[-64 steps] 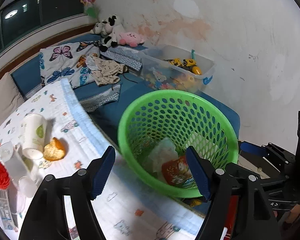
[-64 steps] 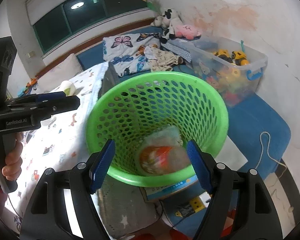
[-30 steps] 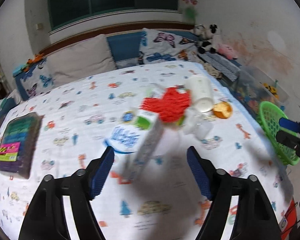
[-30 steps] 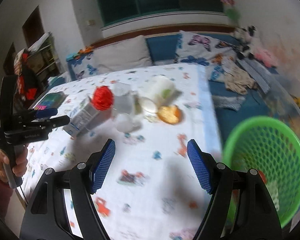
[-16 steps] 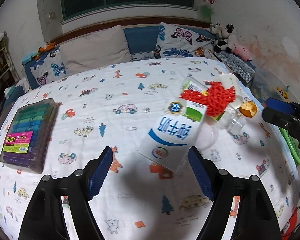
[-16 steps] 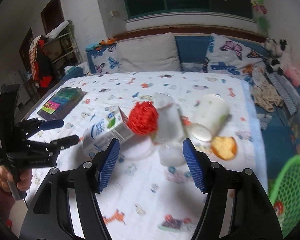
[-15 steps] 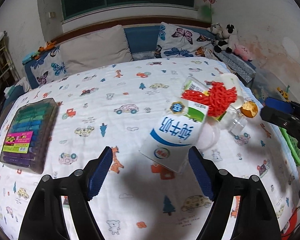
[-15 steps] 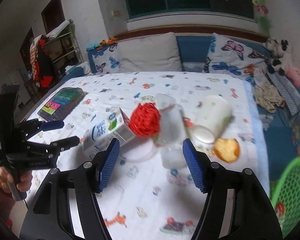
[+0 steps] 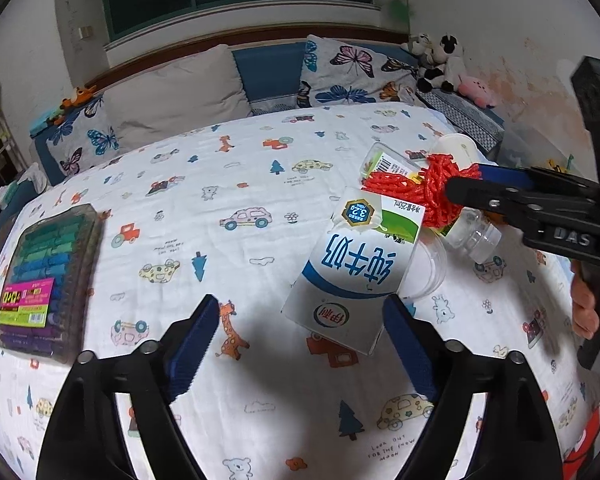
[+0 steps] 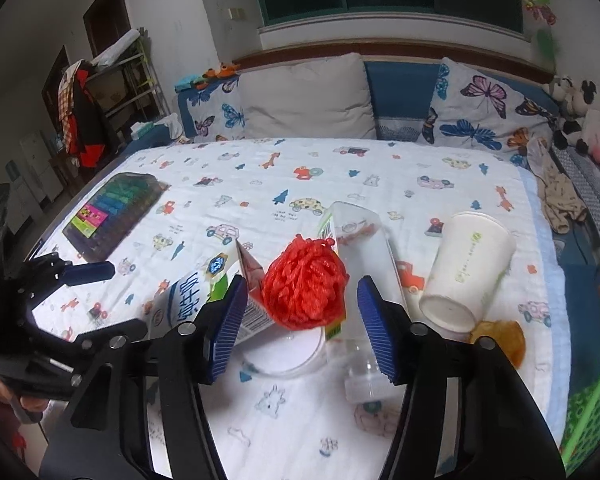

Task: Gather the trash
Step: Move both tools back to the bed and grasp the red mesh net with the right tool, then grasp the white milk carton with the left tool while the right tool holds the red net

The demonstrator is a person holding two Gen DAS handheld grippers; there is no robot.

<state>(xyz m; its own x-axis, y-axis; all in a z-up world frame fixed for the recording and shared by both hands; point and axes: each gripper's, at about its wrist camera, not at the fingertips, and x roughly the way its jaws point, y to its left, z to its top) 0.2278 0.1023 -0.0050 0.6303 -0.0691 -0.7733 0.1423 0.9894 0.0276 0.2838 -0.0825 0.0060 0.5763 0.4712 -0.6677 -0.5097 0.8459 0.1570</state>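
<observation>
**Both claws open over the trash pile on the bed**

I used the milk carton as my marker. It lay on its side on the white cartoon blanket.

My left gripper hung just in front of the carton. Its 2 blue pads were spread wide apart and held nothing. The carton's near end sat between them.

My right gripper was also spread wide and held nothing. A ball of red net sat between its pads, touching the far end of the carton. A clear plastic box lay just behind the red net. A white paper cup lay tipped over, further from the carton, past the box. An orange scrap lay just beside the cup's base. A round clear lid lay under the carton's far end.

The green basket was well apart from the carton, past the blanket's edge. A case of colored pens lay well away on the carton's other side.
</observation>
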